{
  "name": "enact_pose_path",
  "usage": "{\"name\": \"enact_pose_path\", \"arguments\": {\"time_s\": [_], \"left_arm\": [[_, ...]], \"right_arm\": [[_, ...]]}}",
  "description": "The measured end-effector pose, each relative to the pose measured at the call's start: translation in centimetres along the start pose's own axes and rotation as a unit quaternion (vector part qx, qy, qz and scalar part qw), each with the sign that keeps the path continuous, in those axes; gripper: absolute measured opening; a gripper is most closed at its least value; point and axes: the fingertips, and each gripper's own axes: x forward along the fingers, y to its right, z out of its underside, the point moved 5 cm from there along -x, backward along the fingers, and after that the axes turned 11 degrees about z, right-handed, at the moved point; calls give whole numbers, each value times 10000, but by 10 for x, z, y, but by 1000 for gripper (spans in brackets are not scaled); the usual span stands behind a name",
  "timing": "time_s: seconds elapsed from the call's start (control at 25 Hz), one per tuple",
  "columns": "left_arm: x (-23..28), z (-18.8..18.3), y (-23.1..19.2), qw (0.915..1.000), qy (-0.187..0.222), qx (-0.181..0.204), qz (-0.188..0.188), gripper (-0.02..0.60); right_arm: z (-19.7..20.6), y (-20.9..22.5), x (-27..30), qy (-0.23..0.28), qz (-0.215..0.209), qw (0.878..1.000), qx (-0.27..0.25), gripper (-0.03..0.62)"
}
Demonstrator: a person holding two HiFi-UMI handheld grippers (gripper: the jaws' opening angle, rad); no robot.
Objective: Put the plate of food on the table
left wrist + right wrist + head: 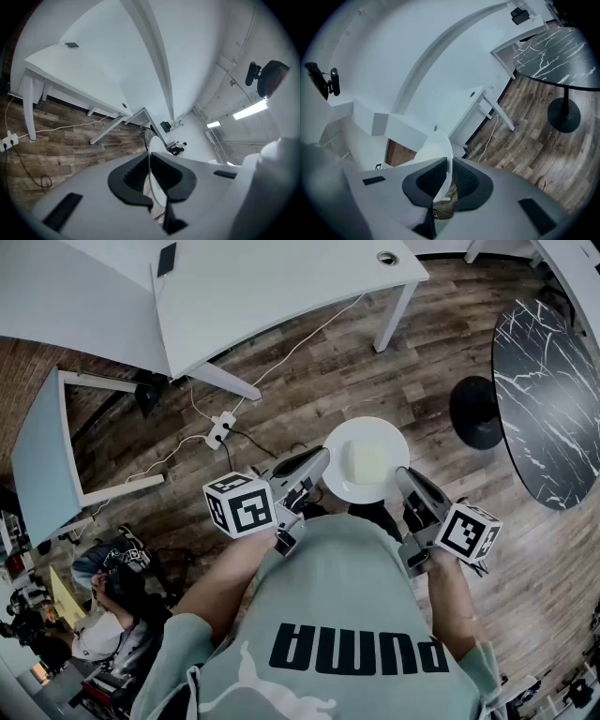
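The plate [366, 460] is held in the air over the wooden floor [309, 390], at the middle of the head view, with the food [367, 461] on it. The left gripper [322, 459] has its jaws closed on the plate's left rim and the right gripper [401, 474] has its jaws closed on the right rim. Both gripper views show the thin rim pinched between the pads.

This looks like the carrying step, with the plate not yet set down. Next, it should be kept level and brought over a top, either the white worktop [281, 287] at upper centre or the marble table [548, 399] at the right edge. I cannot tell which is meant.

Both gripper views show the plate only edge-on, with the food out of sight. The food reads only as a pale block, and its kind is unclear.
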Motion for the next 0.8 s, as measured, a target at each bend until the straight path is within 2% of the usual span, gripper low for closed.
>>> {"name": "enact_pose_path", "arguments": {"time_s": [0.24,0.4,0.8], "left_arm": [[55,0,17,9999,-147,69,-26,23],[93,-1,27,9990,-402,211,36,23],[190,5,60,9911,-1094,601,456,23]], "right_arm": [[-35,37,-20,164,-106,9998,103,38],[-50,64,-35,396,-120,9986,326,38],[-85,123,-91,1159,73,9902,778,38]]}}
